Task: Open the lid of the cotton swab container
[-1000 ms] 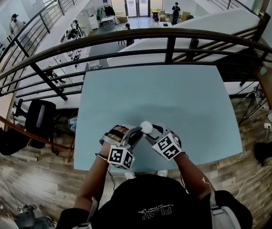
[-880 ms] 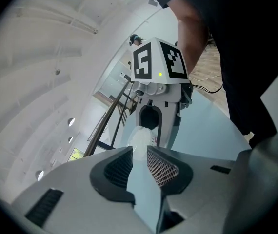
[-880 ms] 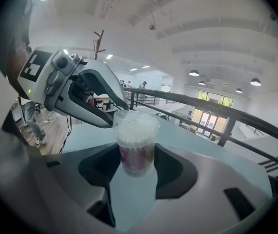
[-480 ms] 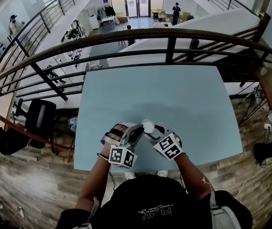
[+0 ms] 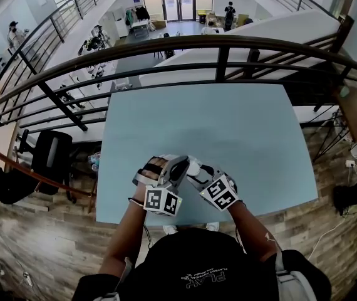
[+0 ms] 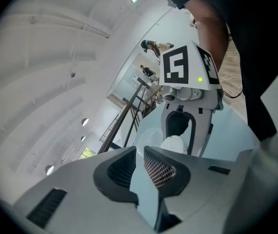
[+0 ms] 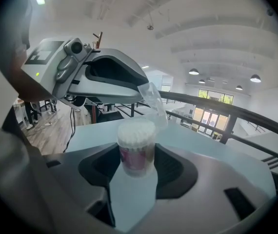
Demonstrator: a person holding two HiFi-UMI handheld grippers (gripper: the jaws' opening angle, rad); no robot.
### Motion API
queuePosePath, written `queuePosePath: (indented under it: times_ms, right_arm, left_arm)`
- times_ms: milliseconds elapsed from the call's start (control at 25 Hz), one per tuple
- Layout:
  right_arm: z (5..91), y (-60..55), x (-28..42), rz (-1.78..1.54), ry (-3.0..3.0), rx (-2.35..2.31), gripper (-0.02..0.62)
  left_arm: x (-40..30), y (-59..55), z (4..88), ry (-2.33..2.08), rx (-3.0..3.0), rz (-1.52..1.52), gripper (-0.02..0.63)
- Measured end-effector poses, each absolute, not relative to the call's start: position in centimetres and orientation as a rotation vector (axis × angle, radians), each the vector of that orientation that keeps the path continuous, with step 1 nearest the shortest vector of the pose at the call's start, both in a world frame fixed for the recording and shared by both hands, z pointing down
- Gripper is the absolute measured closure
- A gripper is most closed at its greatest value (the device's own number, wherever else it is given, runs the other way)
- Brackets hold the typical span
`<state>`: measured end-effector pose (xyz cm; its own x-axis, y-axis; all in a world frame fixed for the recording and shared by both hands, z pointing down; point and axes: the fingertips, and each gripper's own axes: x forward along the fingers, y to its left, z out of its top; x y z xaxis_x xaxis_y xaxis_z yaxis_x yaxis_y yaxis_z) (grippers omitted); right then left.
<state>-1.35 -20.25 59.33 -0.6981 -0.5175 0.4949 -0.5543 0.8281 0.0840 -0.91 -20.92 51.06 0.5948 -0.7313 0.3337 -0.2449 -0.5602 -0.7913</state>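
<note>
Your left tool (image 6: 140,152), jaws just closed, pinches the clear lid (image 7: 153,101) by its edge, tilted up off the container (image 7: 136,138); lift it slowly without twisting. Your right tool (image 7: 136,156) clamps the container by the table's (image 5: 228,124) near edge: hold it upright and steady

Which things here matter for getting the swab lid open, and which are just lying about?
In the job: container, clamped in the right gripper; lid, tilted up above it, pinched in the left gripper, whose jaws have just closed; table.
Lying about: railing; chair; people on the floor below.
</note>
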Motion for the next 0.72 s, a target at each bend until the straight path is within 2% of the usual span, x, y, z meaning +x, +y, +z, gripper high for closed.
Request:
queuePosePath:
  times_ms: [720]
  right_arm:
    - [59.0,-18.1,-2.9,0.014,-2.513,0.665,0.370]
  left_arm:
    - [-0.6,-22.4,51.2,0.784,-2.099,-0.894,0.543]
